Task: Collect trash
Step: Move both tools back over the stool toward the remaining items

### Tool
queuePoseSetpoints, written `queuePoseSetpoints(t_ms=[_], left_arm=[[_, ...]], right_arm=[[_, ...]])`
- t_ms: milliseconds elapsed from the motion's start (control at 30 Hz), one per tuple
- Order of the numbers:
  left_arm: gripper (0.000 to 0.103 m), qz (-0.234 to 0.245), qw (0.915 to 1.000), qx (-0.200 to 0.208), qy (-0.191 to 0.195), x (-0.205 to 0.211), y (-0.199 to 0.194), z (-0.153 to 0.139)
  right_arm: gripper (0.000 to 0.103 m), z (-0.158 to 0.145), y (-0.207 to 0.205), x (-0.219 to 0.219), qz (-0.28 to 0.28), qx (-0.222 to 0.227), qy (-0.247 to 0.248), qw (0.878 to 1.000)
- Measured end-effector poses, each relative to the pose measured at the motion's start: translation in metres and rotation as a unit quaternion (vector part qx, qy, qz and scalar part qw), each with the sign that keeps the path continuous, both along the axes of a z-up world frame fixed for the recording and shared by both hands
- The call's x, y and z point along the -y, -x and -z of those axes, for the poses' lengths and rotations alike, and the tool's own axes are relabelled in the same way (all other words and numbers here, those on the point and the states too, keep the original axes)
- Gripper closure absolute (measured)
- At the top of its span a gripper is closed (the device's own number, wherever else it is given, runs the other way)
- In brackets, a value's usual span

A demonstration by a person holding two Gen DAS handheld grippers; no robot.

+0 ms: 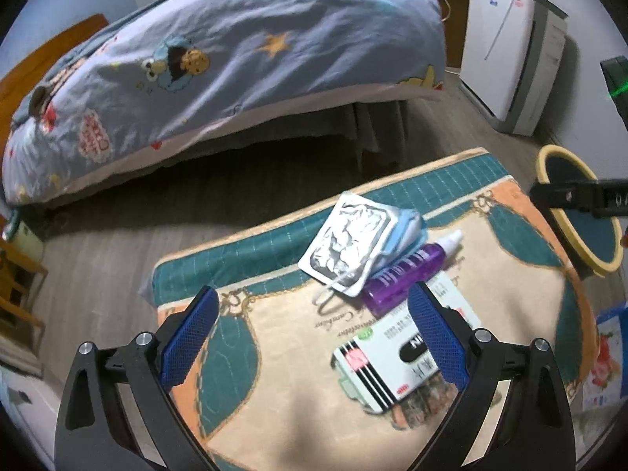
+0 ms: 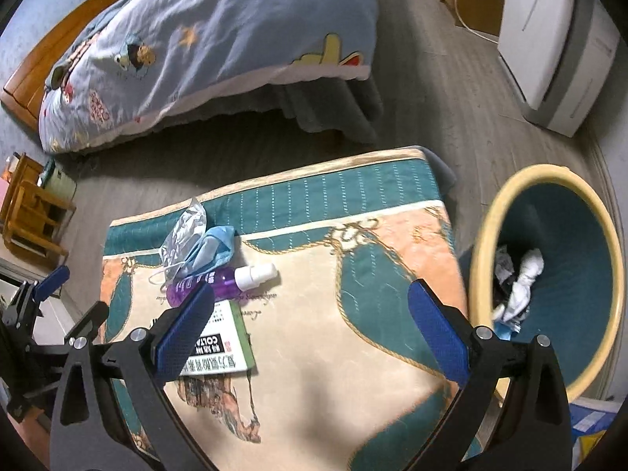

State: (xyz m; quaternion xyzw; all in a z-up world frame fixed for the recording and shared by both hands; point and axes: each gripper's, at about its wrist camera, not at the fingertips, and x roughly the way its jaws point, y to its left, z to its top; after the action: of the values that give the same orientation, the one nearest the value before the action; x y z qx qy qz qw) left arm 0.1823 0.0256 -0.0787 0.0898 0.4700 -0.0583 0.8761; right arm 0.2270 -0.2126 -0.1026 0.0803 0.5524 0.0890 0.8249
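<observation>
A silver foil wrapper (image 1: pixel 347 243) lies on a blue face mask (image 1: pixel 408 227) on the patterned cloth-covered table (image 1: pixel 294 373). A purple spray bottle (image 1: pixel 408 271) and a white and green box (image 1: pixel 396 353) lie beside them. My left gripper (image 1: pixel 314 337) is open and empty, near the box. My right gripper (image 2: pixel 310 325) is open and empty over the table. The wrapper (image 2: pixel 184 231), mask (image 2: pixel 214 251), bottle (image 2: pixel 223 278) and box (image 2: pixel 219 341) lie to its left. A yellow-rimmed teal bin (image 2: pixel 565 212) with crumpled white trash (image 2: pixel 522 282) stands to its right.
A bed with a blue cartoon quilt (image 1: pixel 235 51) stands beyond the table across grey floor. A white appliance (image 1: pixel 510 51) stands at the back right. A wooden stool (image 2: pixel 31 212) is at the left. The bin (image 1: pixel 577 212) and the right gripper's finger (image 1: pixel 577 194) show in the left view.
</observation>
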Motion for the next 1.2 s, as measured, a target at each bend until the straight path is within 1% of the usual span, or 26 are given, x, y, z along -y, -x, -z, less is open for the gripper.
queuePoseSetpoints(t_ms=[200, 267, 333, 467, 567, 600, 667, 733, 767, 833, 867, 900, 933, 967, 1000, 1033, 1100, 1200], left_arm=[[0.007, -0.009, 0.9997, -0.018, 0.015, -0.009, -0.025, 0.015], [0.007, -0.009, 0.9996, -0.021, 0.019, -0.01, -0.032, 0.018], [0.008, -0.007, 0.9994, -0.026, 0.02, -0.009, -0.039, 0.023], [0.008, -0.01, 0.9994, -0.032, 0.008, -0.011, -0.051, 0.033], [0.008, -0.017, 0.9992, -0.034, 0.008, -0.017, -0.059, 0.037], [0.008, -0.019, 0.9991, -0.036, 0.011, -0.018, -0.063, 0.038], [0.008, -0.022, 0.999, -0.036, 0.014, -0.02, -0.067, 0.04], [0.008, -0.024, 0.9988, -0.04, 0.018, -0.022, -0.071, 0.042], [0.008, -0.025, 0.9987, -0.042, 0.018, -0.023, -0.072, 0.044], [0.009, -0.026, 0.9983, -0.048, 0.021, -0.025, -0.076, 0.047], [0.009, -0.026, 0.9981, -0.051, 0.024, -0.026, -0.077, 0.048], [0.009, -0.026, 0.998, -0.051, 0.025, -0.027, -0.078, 0.049], [0.009, -0.026, 0.998, -0.052, 0.026, -0.028, -0.079, 0.05], [0.009, -0.026, 0.9978, -0.054, 0.027, -0.028, -0.08, 0.051], [0.009, -0.027, 0.9976, -0.058, 0.028, -0.029, -0.081, 0.053], [0.009, -0.027, 0.9974, -0.06, 0.029, -0.029, -0.082, 0.054], [0.009, -0.025, 0.9972, -0.062, 0.034, -0.029, -0.085, 0.056], [0.009, -0.017, 0.9967, -0.063, 0.048, -0.025, -0.086, 0.057]], right_arm=[[0.006, 0.019, -0.016, -0.017, -0.023, -0.013, 0.024, 0.999], [0.006, 0.025, -0.023, -0.021, -0.025, -0.017, 0.022, 0.999], [0.006, 0.031, -0.029, -0.024, -0.024, -0.022, 0.014, 0.999], [0.006, 0.039, -0.041, -0.034, -0.022, -0.029, -0.01, 0.999], [0.006, 0.046, -0.048, -0.045, -0.025, -0.035, -0.037, 0.998], [0.007, 0.048, -0.051, -0.049, -0.025, -0.038, -0.055, 0.997], [0.011, 0.054, -0.055, -0.055, -0.024, -0.047, -0.085, 0.995], [0.021, 0.058, -0.059, -0.062, -0.025, -0.057, -0.105, 0.993], [0.023, 0.061, -0.061, -0.066, -0.027, -0.063, -0.112, 0.991], [0.029, 0.066, -0.063, -0.075, -0.035, -0.071, -0.115, 0.99], [0.034, 0.069, -0.064, -0.079, -0.04, -0.075, -0.112, 0.99], [0.039, 0.072, -0.065, -0.081, -0.043, -0.08, -0.112, 0.99], [0.047, 0.074, -0.066, -0.083, -0.044, -0.085, -0.113, 0.989], [0.053, 0.078, -0.066, -0.084, -0.046, -0.095, -0.121, 0.987], [0.065, 0.081, -0.066, -0.083, -0.045, -0.104, -0.129, 0.985], [0.071, 0.081, -0.066, -0.083, -0.043, -0.108, -0.136, 0.984], [0.074, 0.078, -0.065, -0.079, -0.04, -0.108, -0.154, 0.981], [0.076, 0.07, -0.063, -0.076, -0.044, -0.099, -0.161, 0.981]])
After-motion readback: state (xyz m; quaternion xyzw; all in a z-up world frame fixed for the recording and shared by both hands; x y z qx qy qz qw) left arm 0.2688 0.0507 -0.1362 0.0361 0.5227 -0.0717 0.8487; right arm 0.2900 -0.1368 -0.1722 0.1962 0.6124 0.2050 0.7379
